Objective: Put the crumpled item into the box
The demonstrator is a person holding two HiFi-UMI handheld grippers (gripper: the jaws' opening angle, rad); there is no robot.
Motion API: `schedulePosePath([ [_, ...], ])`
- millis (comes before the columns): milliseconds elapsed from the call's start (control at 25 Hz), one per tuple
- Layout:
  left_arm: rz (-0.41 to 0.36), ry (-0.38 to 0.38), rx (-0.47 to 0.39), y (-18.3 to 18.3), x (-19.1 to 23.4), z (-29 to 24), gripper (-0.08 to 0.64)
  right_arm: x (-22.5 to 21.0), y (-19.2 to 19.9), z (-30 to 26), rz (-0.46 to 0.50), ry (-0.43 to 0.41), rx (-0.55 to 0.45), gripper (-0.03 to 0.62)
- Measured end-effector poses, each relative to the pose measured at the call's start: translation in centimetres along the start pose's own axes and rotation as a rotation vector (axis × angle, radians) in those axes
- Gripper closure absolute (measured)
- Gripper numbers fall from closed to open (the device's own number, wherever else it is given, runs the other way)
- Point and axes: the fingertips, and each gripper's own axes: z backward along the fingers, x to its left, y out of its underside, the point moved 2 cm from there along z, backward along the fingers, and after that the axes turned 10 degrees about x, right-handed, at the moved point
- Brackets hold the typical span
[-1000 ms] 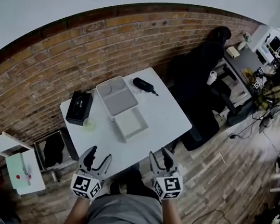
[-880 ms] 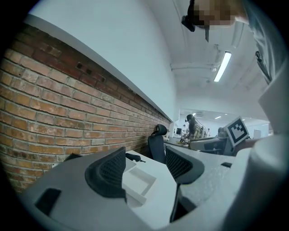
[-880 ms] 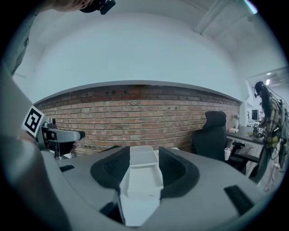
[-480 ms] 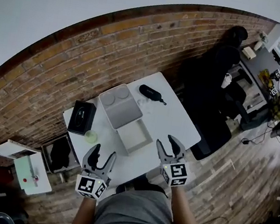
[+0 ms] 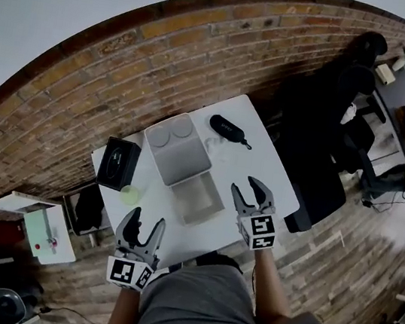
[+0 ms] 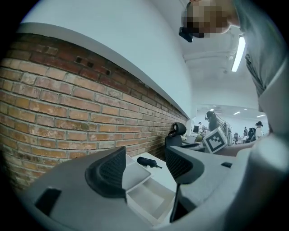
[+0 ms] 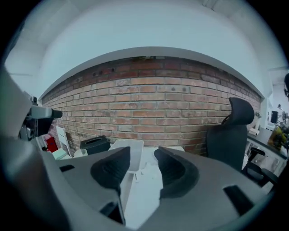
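No readable brand or label on anything; the only print is the square markers on the two gripper cubes.

One white desk along a brick wall.
- 1 white box, open, mid-desk: empty tray on the person's side, lid touching it on the wall side.
- 1 crumpled item, white, lying on the desk just beside the lid, outside the tray.
- 1 black case near the right end of the wall edge.
- 1 black tissue box at the left corner, with 1 pale green cup just beside it.

A black office chair stands off the right edge.

The left gripper is at the near edge, fingers spread and empty. The right gripper is over the desk right of the tray, fingers spread and empty.
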Motion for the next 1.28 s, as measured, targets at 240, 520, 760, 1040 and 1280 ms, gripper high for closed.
schedulePosePath([
  [240,0.014,-0.048,0.004,-0.3,-0.5,-1.1,0.295,-1.6,0.3,-4.6,0.035,-0.046,0.033,0.393],
  [520,0.042,-0.085,0.024,0.9,-0.3,-1.6,0.295,-2.3,2.6,-10.0,0.052,-0.080,0.083,0.394],
  [760,-0.027,-0.089,0.046,1.4,-1.6,-2.9,0.295,-3.1,4.8,-12.0,0.039,-0.092,0.120,0.396],
  [1040,-0.006,-0.077,0.064,2.0,-2.0,-4.4,0.295,-4.0,8.8,-15.4,0.015,-0.099,0.185,0.400],
  [1280,-0.034,-0.081,0.096,2.7,-1.9,-4.6,0.295,-4.2,10.5,-18.8,0.026,-0.109,0.246,0.394],
])
